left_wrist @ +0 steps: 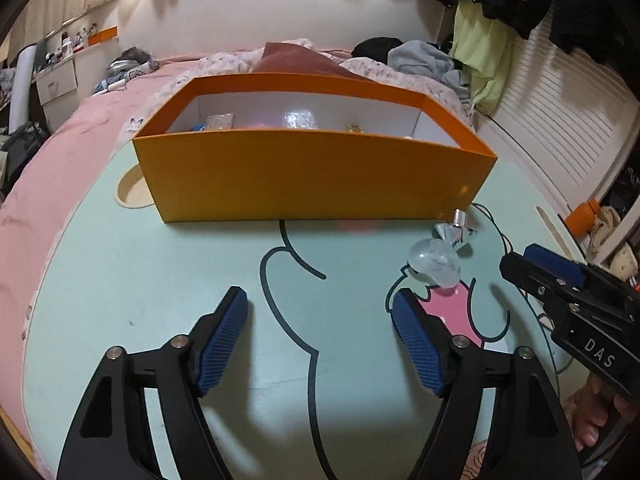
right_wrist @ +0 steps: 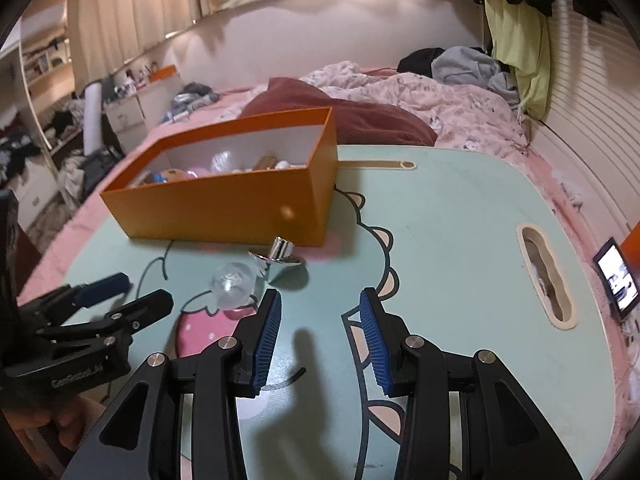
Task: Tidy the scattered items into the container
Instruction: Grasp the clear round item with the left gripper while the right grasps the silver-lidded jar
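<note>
An orange box (left_wrist: 312, 168) with a white inside stands on the green cartoon table (left_wrist: 160, 280) and holds several small items; it also shows in the right wrist view (right_wrist: 224, 208). A clear glass perfume bottle (left_wrist: 436, 260) with a silver cap lies on the table in front of the box's right end, also in the right wrist view (right_wrist: 236, 284). My left gripper (left_wrist: 320, 316) is open and empty, the bottle just beyond its right finger. My right gripper (right_wrist: 320, 312) is open and empty, the bottle just left of its left finger. The right gripper also shows at the right of the left wrist view (left_wrist: 520, 264).
The table rests on a pink bed with a rumpled quilt and a dark red pillow (right_wrist: 344, 112) behind the box. The table has a cutout handle (right_wrist: 544, 280) at right. A lit phone (right_wrist: 616, 280) lies at the far right. Clothes hang on the wall.
</note>
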`<state>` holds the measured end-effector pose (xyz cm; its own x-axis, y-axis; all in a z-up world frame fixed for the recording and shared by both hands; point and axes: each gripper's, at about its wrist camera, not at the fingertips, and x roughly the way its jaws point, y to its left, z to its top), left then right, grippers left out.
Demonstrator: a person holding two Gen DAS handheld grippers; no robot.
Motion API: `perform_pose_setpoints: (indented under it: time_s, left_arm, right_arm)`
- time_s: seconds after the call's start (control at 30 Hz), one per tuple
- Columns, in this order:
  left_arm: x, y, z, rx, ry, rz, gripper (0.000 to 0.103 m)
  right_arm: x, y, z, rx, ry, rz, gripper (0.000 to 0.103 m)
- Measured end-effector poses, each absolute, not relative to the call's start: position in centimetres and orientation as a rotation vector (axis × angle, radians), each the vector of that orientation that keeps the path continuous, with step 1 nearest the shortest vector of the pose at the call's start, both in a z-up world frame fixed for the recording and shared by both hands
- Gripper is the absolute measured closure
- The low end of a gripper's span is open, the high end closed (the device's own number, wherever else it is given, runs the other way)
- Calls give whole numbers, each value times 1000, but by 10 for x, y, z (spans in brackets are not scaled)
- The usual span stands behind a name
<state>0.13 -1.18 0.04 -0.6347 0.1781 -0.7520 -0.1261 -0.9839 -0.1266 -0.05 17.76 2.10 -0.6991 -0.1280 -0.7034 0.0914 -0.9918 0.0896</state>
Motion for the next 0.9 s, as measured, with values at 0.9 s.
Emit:
perform_pose_setpoints:
  time_s: [0.9]
  left_arm:
    - [1,36,18,-1040,254,2577,19]
  right_arm:
    - [2,213,23,1166,-282,-2907,55]
